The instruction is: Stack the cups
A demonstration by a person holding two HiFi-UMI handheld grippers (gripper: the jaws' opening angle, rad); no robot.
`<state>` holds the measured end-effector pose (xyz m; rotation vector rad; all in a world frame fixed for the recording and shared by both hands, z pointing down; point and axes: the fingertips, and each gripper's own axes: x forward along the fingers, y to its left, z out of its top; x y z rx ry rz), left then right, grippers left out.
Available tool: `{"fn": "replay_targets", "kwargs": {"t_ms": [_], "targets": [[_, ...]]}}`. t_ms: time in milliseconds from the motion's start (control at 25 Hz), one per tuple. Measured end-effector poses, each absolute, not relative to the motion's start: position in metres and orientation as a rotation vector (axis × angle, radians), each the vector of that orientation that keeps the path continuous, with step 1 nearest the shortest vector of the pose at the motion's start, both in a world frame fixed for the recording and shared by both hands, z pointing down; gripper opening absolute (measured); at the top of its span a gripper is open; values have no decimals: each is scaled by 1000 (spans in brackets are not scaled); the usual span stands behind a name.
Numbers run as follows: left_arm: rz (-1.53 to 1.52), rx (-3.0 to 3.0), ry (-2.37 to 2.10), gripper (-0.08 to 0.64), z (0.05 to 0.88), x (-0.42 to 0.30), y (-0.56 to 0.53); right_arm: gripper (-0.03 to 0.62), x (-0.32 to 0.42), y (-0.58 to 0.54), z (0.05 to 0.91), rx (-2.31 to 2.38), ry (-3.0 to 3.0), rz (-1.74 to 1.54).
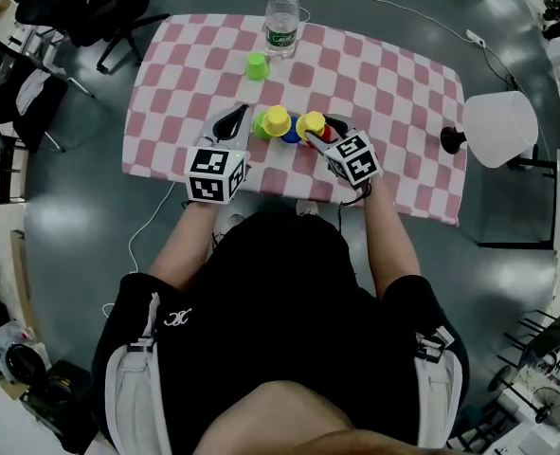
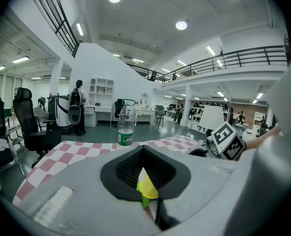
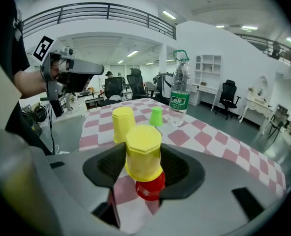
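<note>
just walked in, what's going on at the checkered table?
A person with a claw in each hand is stacking cups on the checkered table. The right claw grips an upturned yellow cup right over a red cup. The left claw sits next to a second yellow cup; whether it grips anything is unclear. A lone green cup and a water bottle stand farther back.

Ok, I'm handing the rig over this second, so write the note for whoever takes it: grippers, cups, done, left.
Right gripper: shut on a yellow cup, held over the red cup.
Left gripper: shut, empty, beside a second yellow cup with a green cup and a blue cup at its base.
Done: no finished stack.
Left: seat the yellow cup on the red cup, then add the rest, including the lone green cup.
</note>
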<state>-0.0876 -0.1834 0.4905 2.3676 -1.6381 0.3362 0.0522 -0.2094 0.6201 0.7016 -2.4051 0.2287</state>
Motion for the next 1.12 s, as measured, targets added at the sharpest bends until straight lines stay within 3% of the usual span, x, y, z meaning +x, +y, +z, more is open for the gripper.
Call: {"fn": "replay_targets", "kwargs": {"t_ms": [480, 920, 1040, 1080, 1120], "targets": [[314, 2357, -1651, 14, 489, -98, -174, 281, 55, -205, 604, 811, -2458, 238], [237, 2426, -1649, 12, 461, -78, -188, 279, 93, -227, 476, 1503, -2622, 111], [216, 2439, -1676, 14, 451, -69, -196, 274, 109, -226, 462, 1735, -2508, 80], [211, 2448, -1680, 14, 448, -65, -197, 257, 114, -223, 459, 1805, -2451, 52], [207, 2456, -1682, 12, 445, -61, -199, 199, 119, -220, 455, 1874, -2390, 21]]}}
